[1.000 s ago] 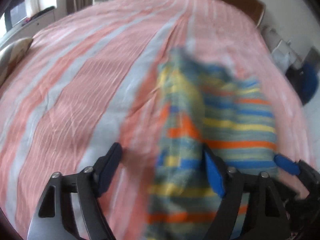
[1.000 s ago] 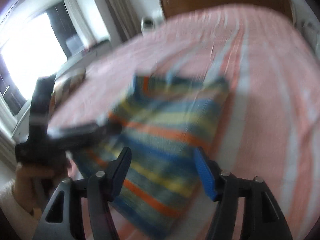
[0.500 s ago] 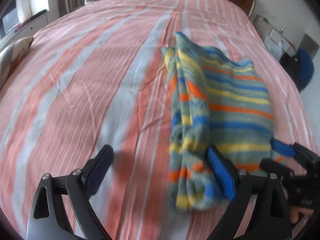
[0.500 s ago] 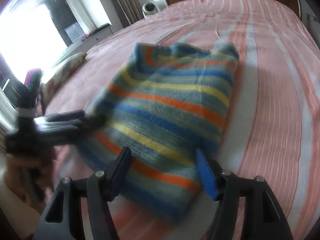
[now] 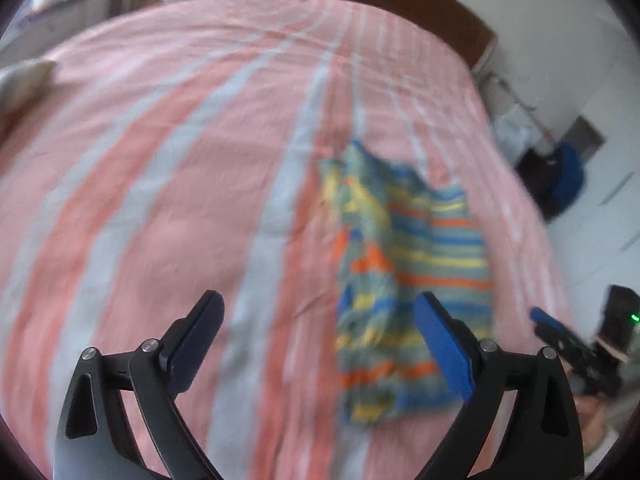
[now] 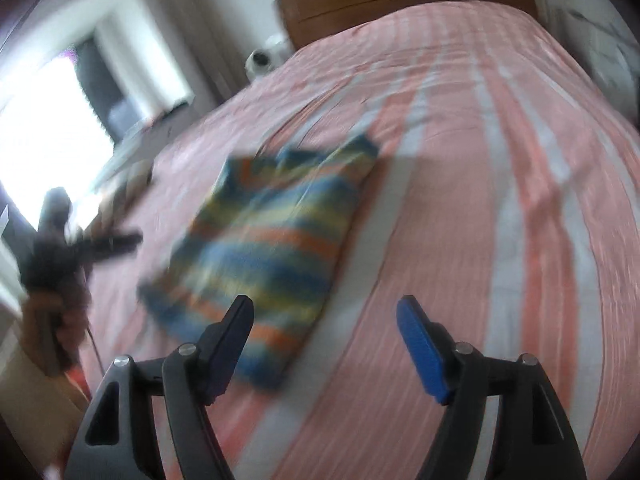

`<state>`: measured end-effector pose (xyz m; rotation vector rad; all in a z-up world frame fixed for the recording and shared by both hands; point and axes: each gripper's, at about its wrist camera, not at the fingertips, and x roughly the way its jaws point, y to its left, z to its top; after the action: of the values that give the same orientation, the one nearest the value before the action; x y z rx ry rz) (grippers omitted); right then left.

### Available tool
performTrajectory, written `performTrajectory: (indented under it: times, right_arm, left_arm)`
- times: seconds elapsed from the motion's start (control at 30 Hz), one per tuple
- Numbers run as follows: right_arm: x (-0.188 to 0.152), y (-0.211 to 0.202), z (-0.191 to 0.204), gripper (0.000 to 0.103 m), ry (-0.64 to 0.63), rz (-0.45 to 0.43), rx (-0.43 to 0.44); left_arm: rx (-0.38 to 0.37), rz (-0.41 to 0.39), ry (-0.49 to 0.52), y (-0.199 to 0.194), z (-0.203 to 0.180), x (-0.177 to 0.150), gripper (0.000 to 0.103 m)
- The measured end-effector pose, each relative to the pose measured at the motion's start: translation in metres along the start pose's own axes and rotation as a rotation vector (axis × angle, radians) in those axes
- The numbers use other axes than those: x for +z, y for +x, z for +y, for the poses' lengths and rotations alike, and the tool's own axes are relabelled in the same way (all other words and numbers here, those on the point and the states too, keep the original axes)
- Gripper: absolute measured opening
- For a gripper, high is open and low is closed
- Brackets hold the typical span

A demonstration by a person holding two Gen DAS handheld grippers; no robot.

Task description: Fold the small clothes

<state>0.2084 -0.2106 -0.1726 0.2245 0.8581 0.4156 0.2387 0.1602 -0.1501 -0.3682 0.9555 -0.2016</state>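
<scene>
Lying flat on the pink-and-white striped cotton bedspread (image 5: 168, 184): one small knitted garment in blue, yellow, orange and grey-green stripes (image 5: 412, 280), folded to a compact oblong, its bulkier doubled edge to the left in the left wrist view.

Left gripper (image 5: 320, 344): black frame, blue pads, jaws opening and now wide; nothing between them. A second ago its right pad stood against the cloth; now the garment lies beyond and to the right of it, untouched.

Right gripper (image 6: 324, 340): same make, jaws opening, moderately wide, empty. Half a second ago the garment's near edge lay between its fingers; now that edge sits off past the left finger, clear of both pads.

Garment position: near the middle of the bed, between the two grippers, held by neither. Both views are blurred.

Assessment: both grippers have let go and drawn back, and the garment keeps its shape unaided. This fold appears finished; next would likely be a further fold or another item.
</scene>
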Motion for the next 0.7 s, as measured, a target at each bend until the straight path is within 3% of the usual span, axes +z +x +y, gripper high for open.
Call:
performTrajectory:
  times: [0.07,0.1,0.2,0.23,0.3,0.33,0.37,0.4,0.5,0.53,0.7]
  right_arm:
    - [0.02,0.012,-0.014,0.075,0.098,-0.008,0.069]
    - [0.036,0.04,-0.018,0.075,0.154,0.049,0.122]
    - [0.045,0.068,-0.018,0.075,0.188,0.087,0.172]
    - [0.05,0.103,-0.019,0.074,0.247,0.161,0.231]
    - [0.05,0.12,-0.017,0.061,0.279,0.191,0.23]
    - [0.049,0.127,-0.011,0.051,0.271,0.191,0.211]
    - [0.05,0.13,0.001,0.038,0.216,0.188,0.159]
    - [0.052,0.13,0.022,0.035,0.111,0.18,0.078]
    - [0.046,0.114,0.071,0.027,-0.127,0.098,-0.078]
    - [0.042,0.092,0.093,0.026,-0.207,0.012,-0.118]
    - [0.05,0.057,0.115,0.026,-0.26,-0.111,-0.112]
  left_arm:
    - [-0.05,0.087,0.016,0.029,-0.006,0.011,0.096]
    - [-0.045,0.113,0.025,0.043,-0.01,0.015,0.096]
    - [0.04,0.154,0.051,0.078,-0.019,0.023,0.096]
    - [0.072,0.153,0.071,0.086,-0.025,0.024,0.096]
    - [0.091,0.156,0.12,0.091,-0.037,0.021,0.094]
    - [0.098,0.169,0.163,0.094,-0.047,0.017,0.072]
    - [0.08,0.188,0.195,0.097,-0.055,0.014,0.034]
    - [0.065,0.197,0.208,0.098,-0.058,0.012,0.021]
    - [0.088,0.138,0.236,0.086,-0.07,0.005,0.015]
    - [0.075,0.107,0.223,0.076,-0.072,0.003,0.015]
    - [0.054,-0.033,0.222,0.027,-0.09,0.014,0.015]
